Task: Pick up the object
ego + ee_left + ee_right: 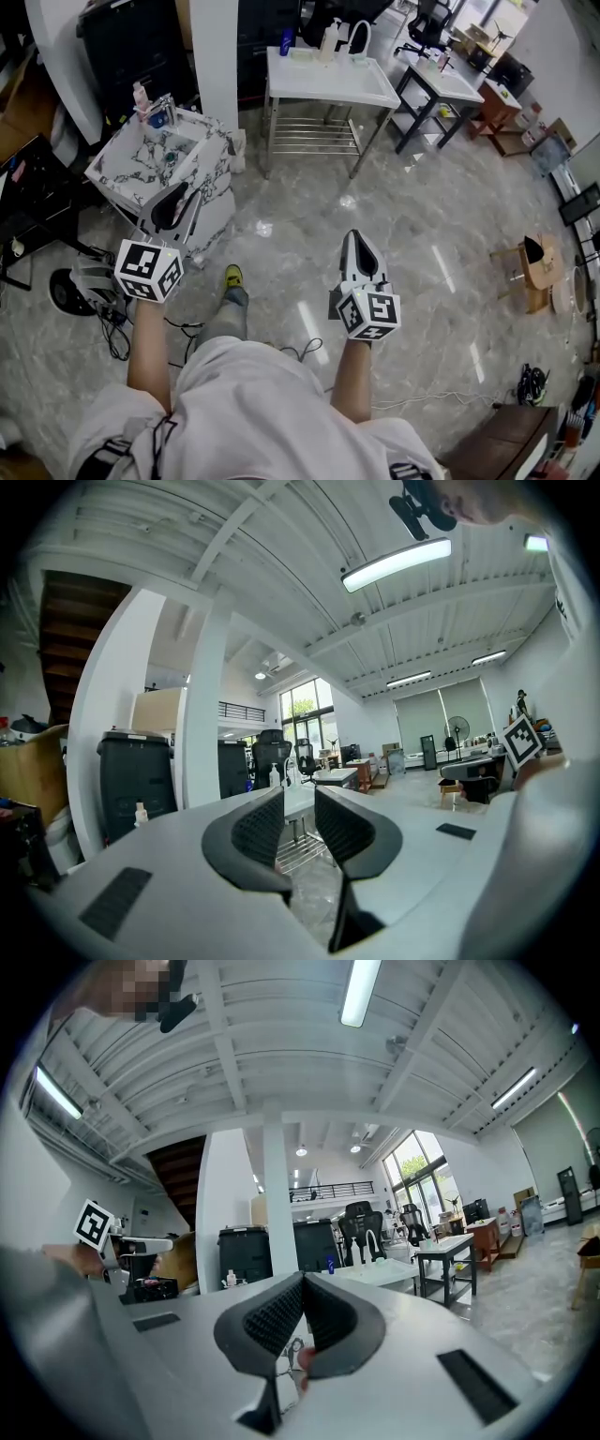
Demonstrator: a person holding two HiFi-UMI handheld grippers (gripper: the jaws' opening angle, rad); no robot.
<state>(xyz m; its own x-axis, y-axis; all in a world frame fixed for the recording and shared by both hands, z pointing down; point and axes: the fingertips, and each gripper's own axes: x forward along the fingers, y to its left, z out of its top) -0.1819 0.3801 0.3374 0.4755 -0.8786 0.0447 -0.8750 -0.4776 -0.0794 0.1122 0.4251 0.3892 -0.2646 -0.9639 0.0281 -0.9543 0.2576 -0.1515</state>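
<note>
Person standing on grey marbled floor (422, 234), 1 gripper per hand, both held at waist height and pointing forward.

Left gripper (175, 202): in its own view (298, 803) the 2 jaws stand spread with a clear gap. Only the distant room shows between them, nothing held.

Right gripper (356, 239): in its own view (303, 1279) the 2 jaws are pressed together at the tips. A small white patch with dark lines (286, 1358) and a pinkish bit show in the slot below the tips. Cannot tell what these are, or whether they are gripped.

Object to pick up: cannot tell which item it is. Neither gripper is seen to hold anything that can be made out.

Surroundings, head view:
- Marble-patterned sink unit (202, 141) on the floor just ahead of the left gripper, with small bottles (155, 108) at its far left corner.
- White pillar (214, 56) behind the unit.
- White table (328, 84) farther ahead, with bottles (328, 42) along its far edge and a wire shelf under the top.
- Second table (450, 84), dark-legged, to the right of the first.
- Wooden stool (534, 267) well apart at the right.
- 1 yellow shoe (232, 277) on the floor between the grippers.
</note>
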